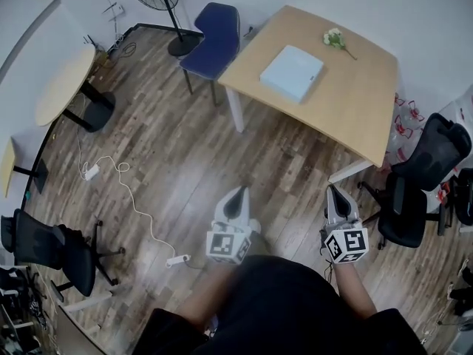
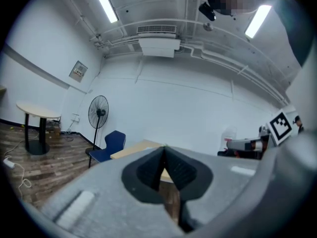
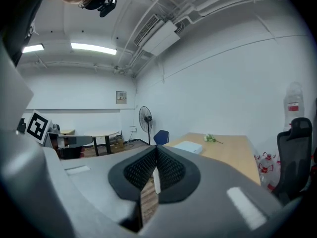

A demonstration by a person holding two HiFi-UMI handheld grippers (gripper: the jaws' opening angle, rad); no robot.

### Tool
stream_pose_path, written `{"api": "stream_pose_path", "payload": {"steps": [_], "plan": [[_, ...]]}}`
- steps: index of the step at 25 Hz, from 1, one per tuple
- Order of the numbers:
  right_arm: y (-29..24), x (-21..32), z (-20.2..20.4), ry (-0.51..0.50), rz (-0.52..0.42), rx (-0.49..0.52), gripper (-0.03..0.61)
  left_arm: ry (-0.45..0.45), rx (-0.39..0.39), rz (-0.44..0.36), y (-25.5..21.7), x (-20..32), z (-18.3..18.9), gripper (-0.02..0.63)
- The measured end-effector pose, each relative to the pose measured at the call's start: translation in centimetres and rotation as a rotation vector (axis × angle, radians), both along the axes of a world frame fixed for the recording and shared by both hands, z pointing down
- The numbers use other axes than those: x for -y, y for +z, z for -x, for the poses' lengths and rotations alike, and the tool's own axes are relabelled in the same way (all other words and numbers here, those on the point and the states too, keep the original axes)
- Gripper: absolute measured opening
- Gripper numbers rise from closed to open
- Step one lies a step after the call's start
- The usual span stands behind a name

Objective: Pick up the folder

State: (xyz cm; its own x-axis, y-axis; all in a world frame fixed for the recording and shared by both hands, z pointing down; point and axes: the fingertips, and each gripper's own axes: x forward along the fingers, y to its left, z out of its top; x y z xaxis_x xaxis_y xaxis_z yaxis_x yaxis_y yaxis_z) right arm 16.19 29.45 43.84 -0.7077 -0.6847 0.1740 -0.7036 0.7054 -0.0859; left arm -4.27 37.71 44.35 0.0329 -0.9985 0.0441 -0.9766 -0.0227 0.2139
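The folder (image 1: pixel 292 72), a pale flat rectangle, lies on the wooden table (image 1: pixel 355 106) in the upper right of the head view, near the table's middle and apart from a small sprig of flowers (image 1: pixel 335 39) by the far edge. In the right gripper view it appears just right of centre, flat on the tabletop.

The left gripper (image 1: pixel 237 192) sits at lower centre over bare plank floor, jaws pressed together with nothing between them. The right gripper (image 1: pixel 335 191) is to its right, near the table's front leg, jaws likewise closed and empty. Both are well apart from the folder.

A blue chair (image 1: pixel 213 39) stands at the table's left edge, and a black office chair (image 1: pixel 425 176) at the right.
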Motion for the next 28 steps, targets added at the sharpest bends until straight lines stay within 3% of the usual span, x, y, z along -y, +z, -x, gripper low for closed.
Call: {"api": "stream_pose_path", "payload": {"steps": [12,19,23,28], "plan": [[-0.6,9.0,11.8,0.029,0.017,-0.036,0.002,0.060,-0.015,-0.046,-0.9,9.5,10.8,0.002],[0.3,10.8,12.9,0.036,0.035,-0.081,0.002,0.067,-0.037,-0.029,0.4,12.6,12.5,0.002],[1.6,12.4,12.7,0.068,0.088,-0.057,0.002,0.063,-0.051,-0.012,1.2,13.7,12.8,0.002],[3.3,15.6,15.1,0.033,0.109,-0.032,0.001,0.038,-0.031,0.037,2.7,16.1,14.0,0.002]]}}
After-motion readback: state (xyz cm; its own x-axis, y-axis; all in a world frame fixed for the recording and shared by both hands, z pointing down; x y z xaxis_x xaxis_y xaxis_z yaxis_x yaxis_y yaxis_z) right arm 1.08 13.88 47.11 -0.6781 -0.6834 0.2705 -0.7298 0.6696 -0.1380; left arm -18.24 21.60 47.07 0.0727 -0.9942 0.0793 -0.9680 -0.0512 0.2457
